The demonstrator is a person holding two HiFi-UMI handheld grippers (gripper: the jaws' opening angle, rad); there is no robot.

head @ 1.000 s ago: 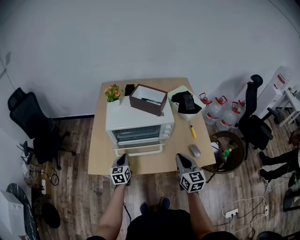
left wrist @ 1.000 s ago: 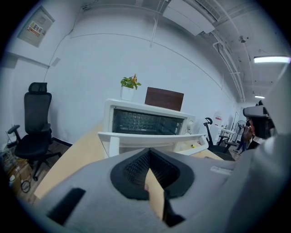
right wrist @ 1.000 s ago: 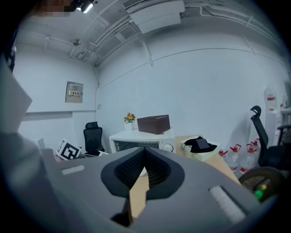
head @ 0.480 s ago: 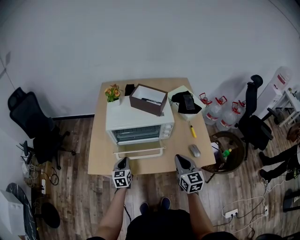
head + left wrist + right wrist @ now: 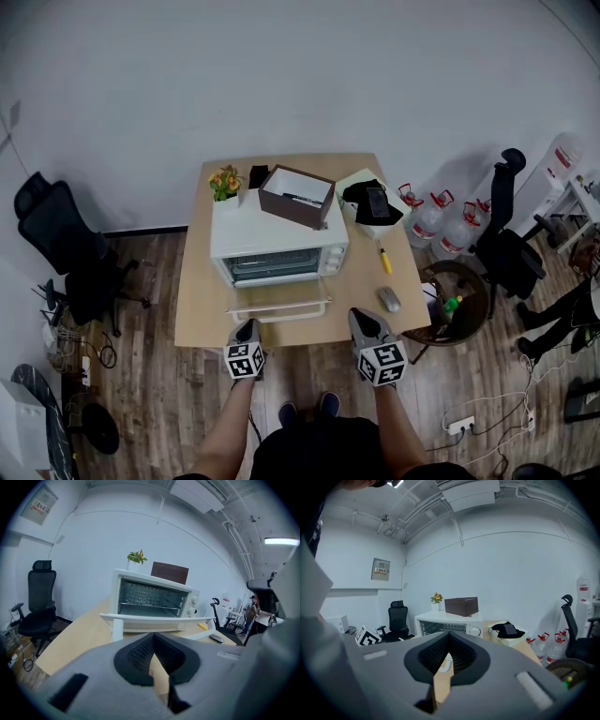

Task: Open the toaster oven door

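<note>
The white toaster oven [image 5: 278, 246] stands on the wooden table [image 5: 202, 300], and its door [image 5: 279, 298] hangs open and folded down toward me, with the white handle bar [image 5: 279, 311] at its front. In the left gripper view the oven [image 5: 152, 597] shows its open mouth and rack behind the handle bar [image 5: 159, 618]. My left gripper [image 5: 246, 326] is at the table's front edge just short of the handle's left end, shut and empty. My right gripper [image 5: 360, 318] is to the right of the door, also shut and empty. The right gripper view has the oven [image 5: 450, 620] beyond the jaws.
A brown box [image 5: 297, 196] sits on the oven, with a potted plant [image 5: 225, 183] behind it. A black cloth with a phone [image 5: 371, 203], a yellow pen [image 5: 383, 257] and a mouse [image 5: 390, 300] lie to the right. Office chairs [image 5: 66, 248], water bottles [image 5: 441, 225] and a round stool [image 5: 459, 305] surround the table.
The oven door has swung further down toward me to lie open. Both grippers have drawn back slightly toward the table's front edge.
</note>
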